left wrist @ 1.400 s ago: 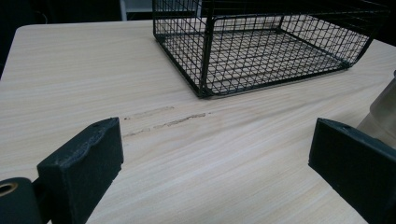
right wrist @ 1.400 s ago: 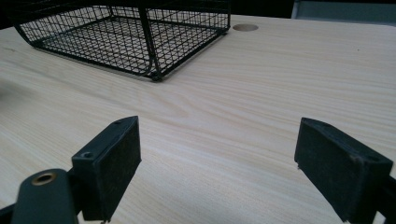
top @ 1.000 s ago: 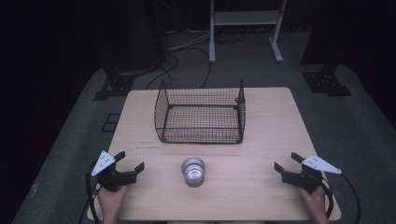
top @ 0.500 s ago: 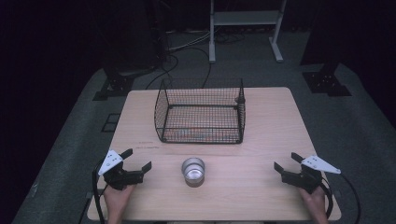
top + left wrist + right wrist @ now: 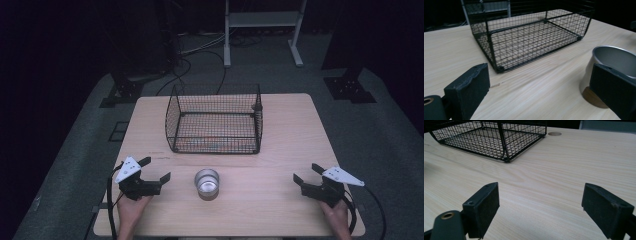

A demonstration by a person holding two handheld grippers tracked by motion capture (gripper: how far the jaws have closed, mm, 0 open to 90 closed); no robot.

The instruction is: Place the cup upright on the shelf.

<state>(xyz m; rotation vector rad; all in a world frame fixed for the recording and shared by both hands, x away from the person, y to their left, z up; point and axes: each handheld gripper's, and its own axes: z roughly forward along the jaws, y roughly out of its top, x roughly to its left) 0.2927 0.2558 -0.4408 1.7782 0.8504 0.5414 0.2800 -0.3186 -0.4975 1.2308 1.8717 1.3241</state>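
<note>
No readable text, labels, brands or numbers anywhere: none on the cup (image 5: pixel 207 183), the basket (image 5: pixel 216 120) or the surface (image 5: pixel 290 135).

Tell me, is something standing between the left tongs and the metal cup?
Nothing visible does. Bare table lies between the open left tongs and the metal cup; the wire basket stands farther back.

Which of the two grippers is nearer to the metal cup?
The left gripper: its open fingers point at the metal cup, while the right gripper sits at the table's far edge.
</note>
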